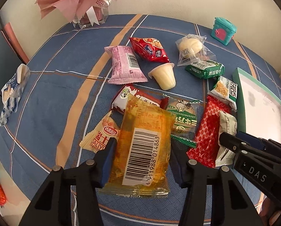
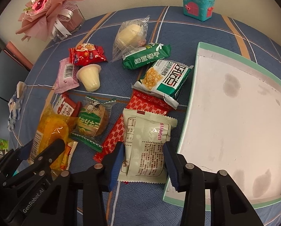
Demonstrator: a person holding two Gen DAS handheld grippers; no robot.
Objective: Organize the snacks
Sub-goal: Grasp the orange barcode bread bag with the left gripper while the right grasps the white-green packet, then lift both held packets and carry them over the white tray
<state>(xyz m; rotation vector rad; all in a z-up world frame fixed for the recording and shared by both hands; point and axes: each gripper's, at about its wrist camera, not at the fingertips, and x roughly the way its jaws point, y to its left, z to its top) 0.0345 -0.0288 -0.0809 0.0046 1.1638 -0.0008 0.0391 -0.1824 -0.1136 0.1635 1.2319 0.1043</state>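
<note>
Several wrapped snacks lie on a blue plaid tablecloth (image 1: 51,98). My left gripper (image 1: 143,150) points down, its pads pressed on the sides of an orange see-through packet with a barcode (image 1: 146,131). In the right wrist view that packet (image 2: 51,130) sits at the lower left between the left gripper's (image 2: 44,146) fingers. My right gripper (image 2: 143,150) is shut on a pale beige packet (image 2: 148,137), which lies over a red patterned packet (image 2: 140,105). An open white box with a teal rim (image 2: 234,131) stands just right of it.
Farther back lie a pink packet (image 1: 123,66), a red packet (image 1: 150,49), a jelly cup (image 1: 164,75), a wrapped bun (image 2: 130,33), two green packets (image 2: 146,56) (image 2: 166,79) and a round cake (image 2: 92,118). A bouquet vase (image 1: 84,5) and a teal toy chest (image 2: 198,2) stand at the far edge.
</note>
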